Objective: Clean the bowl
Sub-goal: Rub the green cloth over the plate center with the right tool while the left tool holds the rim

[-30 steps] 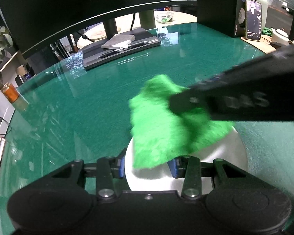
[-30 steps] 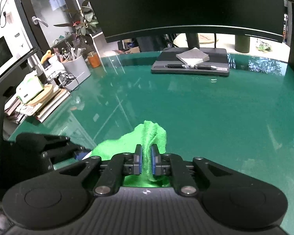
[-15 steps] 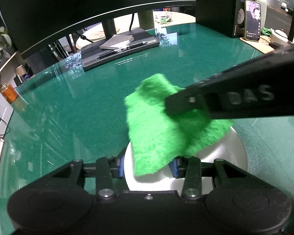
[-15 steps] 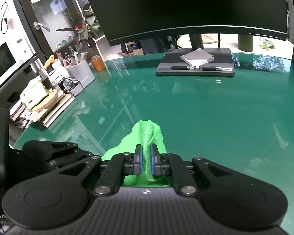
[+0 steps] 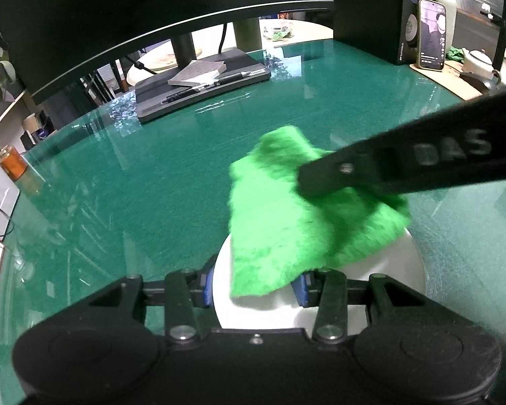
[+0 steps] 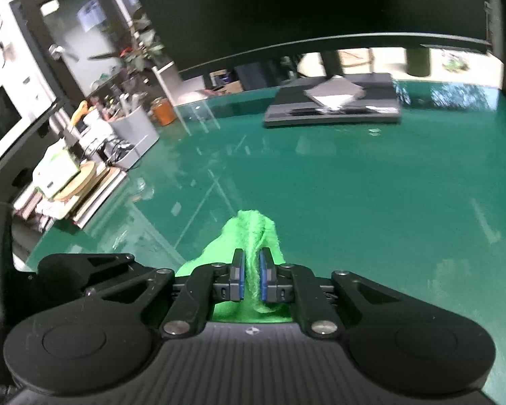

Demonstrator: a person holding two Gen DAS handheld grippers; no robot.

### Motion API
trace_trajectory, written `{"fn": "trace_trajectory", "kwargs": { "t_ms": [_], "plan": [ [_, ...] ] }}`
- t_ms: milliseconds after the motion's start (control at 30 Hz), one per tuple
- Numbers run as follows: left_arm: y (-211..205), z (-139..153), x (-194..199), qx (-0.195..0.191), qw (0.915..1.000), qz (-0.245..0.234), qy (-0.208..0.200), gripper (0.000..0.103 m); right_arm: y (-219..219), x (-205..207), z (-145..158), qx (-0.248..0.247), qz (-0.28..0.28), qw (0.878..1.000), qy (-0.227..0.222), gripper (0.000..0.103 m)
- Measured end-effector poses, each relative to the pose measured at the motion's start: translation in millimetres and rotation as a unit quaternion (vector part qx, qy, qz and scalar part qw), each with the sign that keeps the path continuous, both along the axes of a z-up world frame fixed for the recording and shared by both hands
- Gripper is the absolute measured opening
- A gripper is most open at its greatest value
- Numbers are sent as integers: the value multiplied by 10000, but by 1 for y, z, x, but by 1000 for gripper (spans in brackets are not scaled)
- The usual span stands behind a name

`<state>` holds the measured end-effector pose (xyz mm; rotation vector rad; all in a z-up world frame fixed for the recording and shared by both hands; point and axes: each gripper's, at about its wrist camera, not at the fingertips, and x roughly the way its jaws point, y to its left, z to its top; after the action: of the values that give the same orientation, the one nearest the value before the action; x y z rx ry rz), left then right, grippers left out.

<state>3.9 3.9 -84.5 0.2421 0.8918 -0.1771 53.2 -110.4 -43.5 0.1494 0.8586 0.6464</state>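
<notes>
The right gripper (image 6: 251,278) has its blue pads nearly together, pinched tight on a fold of the green cloth (image 6: 249,236); the cloth bunches into a ridge between the pads and runs forward from them toward the far side of the table. From the left wrist camera the same cloth (image 5: 297,222) hangs as a broad flap over the white bowl (image 5: 398,263), its long side running from the far edge of the bowl down toward the near rim, with the right gripper's black finger (image 5: 388,168) lying across its upper right part.

The left gripper (image 5: 254,290) stands partly open, one blue pad outside the bowl's left wall and the other inside the bowl, so the near rim sits between them; whether the pads actually press on the wall I cannot tell, since the cloth covers part of it. The bowl sits upright on the green glass table (image 5: 118,202), right in front of the left gripper, mouth up.
</notes>
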Motion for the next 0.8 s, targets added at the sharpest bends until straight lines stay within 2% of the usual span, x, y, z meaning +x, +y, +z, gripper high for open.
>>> {"fn": "trace_trajectory", "kwargs": {
  "t_ms": [133,333,533,667,800],
  "plan": [
    [1,-1,0,-8,10000,9,-21,41,1,0,0,22,17,10000,-10,10],
    [3,-2,2,-46,10000,12,-17,41,37,13,-4,-58,275,9996,-21,10],
    [5,-2,4,-112,9999,-4,7,42,20,9,0,-93,73,9999,10,10],
    [4,-3,3,-126,9999,28,-34,43,-10,1,1,148,-175,9994,254,10],
    [4,-3,4,-123,9999,12,-47,43,-8,3,0,166,-112,9995,236,10]
  ]
}}
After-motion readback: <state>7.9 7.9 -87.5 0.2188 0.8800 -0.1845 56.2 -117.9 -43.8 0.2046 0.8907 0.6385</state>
